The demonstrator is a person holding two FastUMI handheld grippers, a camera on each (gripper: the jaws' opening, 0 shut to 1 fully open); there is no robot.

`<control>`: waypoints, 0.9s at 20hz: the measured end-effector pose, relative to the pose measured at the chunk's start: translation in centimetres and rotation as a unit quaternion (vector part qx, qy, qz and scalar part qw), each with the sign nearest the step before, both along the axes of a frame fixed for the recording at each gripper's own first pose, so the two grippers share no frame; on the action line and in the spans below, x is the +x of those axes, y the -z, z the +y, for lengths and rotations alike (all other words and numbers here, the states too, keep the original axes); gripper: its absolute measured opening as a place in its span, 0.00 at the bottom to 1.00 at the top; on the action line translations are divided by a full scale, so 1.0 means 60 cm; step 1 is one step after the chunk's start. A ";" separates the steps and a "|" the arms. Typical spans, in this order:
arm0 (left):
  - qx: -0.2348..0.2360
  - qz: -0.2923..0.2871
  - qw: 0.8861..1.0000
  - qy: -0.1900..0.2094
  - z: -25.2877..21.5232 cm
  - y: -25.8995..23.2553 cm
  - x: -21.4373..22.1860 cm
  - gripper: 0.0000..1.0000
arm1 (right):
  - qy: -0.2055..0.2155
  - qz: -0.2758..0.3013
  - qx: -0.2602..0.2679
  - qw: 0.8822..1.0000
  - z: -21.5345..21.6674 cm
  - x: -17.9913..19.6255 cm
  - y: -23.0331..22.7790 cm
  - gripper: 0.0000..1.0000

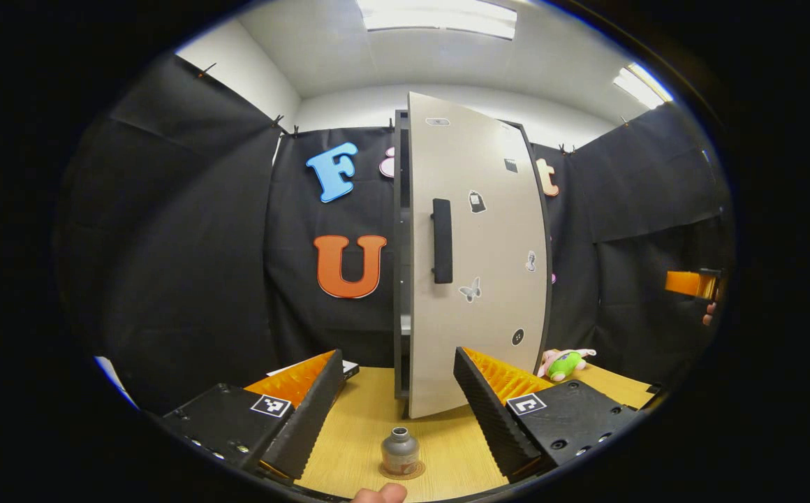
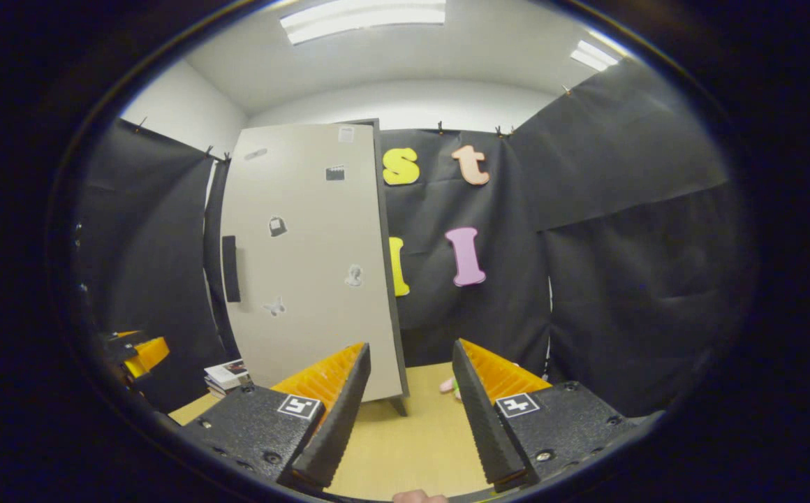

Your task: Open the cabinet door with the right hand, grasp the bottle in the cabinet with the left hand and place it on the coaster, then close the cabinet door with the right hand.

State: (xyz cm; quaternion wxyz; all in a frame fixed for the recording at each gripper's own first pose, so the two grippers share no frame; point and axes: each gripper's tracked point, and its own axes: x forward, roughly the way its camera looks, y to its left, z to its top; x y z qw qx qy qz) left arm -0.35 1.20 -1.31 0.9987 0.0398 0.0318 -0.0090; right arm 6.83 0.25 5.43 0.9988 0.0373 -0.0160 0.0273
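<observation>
Bottle [image 1: 400, 452] is standing upright on the round coaster [image 1: 405, 474] on the wooden table [image 1: 356, 433], lying between the left gripper's [image 1: 398, 391] wide-spread fingers with bare tabletop showing on both sides and neither finger touching it. It is looking small and squat, with a grey cap and a pale body. Just beyond it the cabinet door [image 1: 478, 251] is hanging partly ajar, its dark handle [image 1: 441, 240] facing out and a narrow gap showing along its left edge. In the right gripper view, the right gripper [image 2: 410, 391] is hovering with its fingers spread apart and holding nothing, open table lying ahead of it and the door [image 2: 307, 258] standing off to its left. A green and pink plush toy [image 1: 564, 363] is lying on the table right of the cabinet.
</observation>
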 end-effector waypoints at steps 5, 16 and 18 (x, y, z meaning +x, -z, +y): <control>-0.011 -0.006 1.000 0.009 -0.017 0.001 -0.014 0.96 | 0.012 0.013 -0.024 1.000 -0.014 -0.025 0.030 0.77; -0.009 -0.004 1.000 0.000 -0.012 0.000 -0.025 0.96 | 0.000 0.009 -0.032 0.999 0.000 -0.027 0.034 0.77; -0.010 -0.005 1.000 0.001 -0.014 -0.001 -0.026 0.96 | -0.002 0.004 -0.028 1.000 0.004 -0.028 0.029 0.75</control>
